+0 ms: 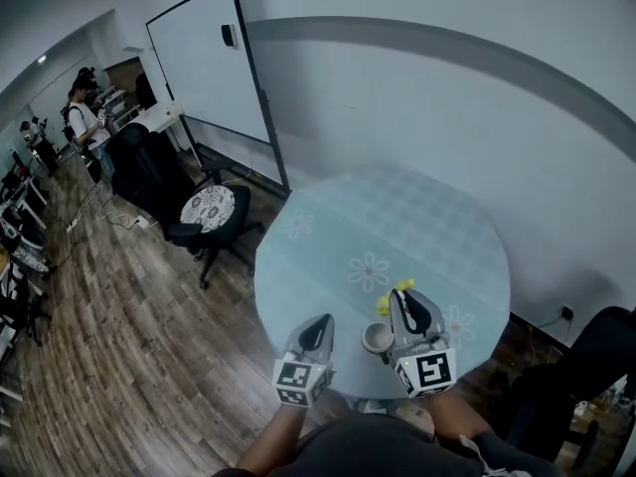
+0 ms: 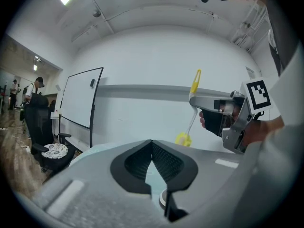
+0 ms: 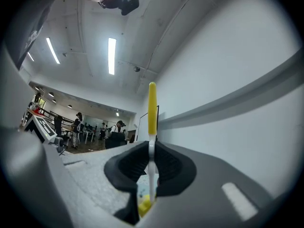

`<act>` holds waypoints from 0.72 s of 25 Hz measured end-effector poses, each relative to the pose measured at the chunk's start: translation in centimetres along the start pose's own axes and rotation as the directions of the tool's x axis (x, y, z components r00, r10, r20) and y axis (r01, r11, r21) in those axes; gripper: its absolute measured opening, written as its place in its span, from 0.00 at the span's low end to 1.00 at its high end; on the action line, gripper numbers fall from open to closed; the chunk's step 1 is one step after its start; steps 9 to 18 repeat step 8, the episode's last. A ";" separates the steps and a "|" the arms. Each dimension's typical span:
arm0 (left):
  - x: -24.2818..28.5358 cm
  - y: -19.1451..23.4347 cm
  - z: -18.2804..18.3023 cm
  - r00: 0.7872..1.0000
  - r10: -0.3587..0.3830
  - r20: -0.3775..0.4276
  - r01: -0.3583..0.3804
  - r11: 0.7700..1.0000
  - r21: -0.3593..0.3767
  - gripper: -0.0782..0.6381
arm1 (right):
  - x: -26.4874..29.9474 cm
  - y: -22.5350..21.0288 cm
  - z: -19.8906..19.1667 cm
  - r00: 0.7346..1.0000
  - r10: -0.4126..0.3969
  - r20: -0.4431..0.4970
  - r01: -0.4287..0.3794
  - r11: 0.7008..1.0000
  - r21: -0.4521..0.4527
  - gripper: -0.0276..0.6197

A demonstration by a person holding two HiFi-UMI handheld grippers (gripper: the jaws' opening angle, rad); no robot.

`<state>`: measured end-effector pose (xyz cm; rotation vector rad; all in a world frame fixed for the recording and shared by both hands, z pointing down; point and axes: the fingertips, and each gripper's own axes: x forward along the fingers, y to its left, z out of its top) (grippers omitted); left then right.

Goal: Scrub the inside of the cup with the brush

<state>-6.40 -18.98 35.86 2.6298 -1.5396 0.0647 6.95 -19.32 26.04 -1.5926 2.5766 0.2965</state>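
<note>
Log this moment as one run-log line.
left claw: shut, empty | right claw: shut on brush | cup: on table, between claws, ungripped | brush: outside cup, scrubbing not begun

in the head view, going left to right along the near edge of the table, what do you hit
left gripper → cup → right gripper, which is shut on the brush
</note>
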 end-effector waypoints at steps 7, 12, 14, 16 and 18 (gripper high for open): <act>1.1 -0.6 0.4 1.000 -0.003 -0.002 0.003 1.000 0.017 0.11 | 0.2 -0.9 0.2 1.000 0.022 0.012 -0.022 1.000 -0.004 0.10; 1.2 -0.6 0.6 1.000 -0.003 0.000 0.003 1.000 0.022 0.11 | 0.2 -1.0 0.3 1.000 0.026 0.015 -0.026 1.000 -0.006 0.10; 1.2 -0.6 0.6 1.000 -0.003 0.000 0.003 1.000 0.022 0.11 | 0.2 -1.0 0.3 1.000 0.026 0.015 -0.026 1.000 -0.006 0.10; 1.2 -0.6 0.6 1.000 -0.003 0.000 0.003 1.000 0.022 0.11 | 0.2 -1.0 0.3 1.000 0.026 0.015 -0.026 1.000 -0.006 0.10; 1.2 -0.6 0.6 1.000 -0.003 0.000 0.003 1.000 0.022 0.11 | 0.2 -1.0 0.3 1.000 0.026 0.015 -0.026 1.000 -0.006 0.10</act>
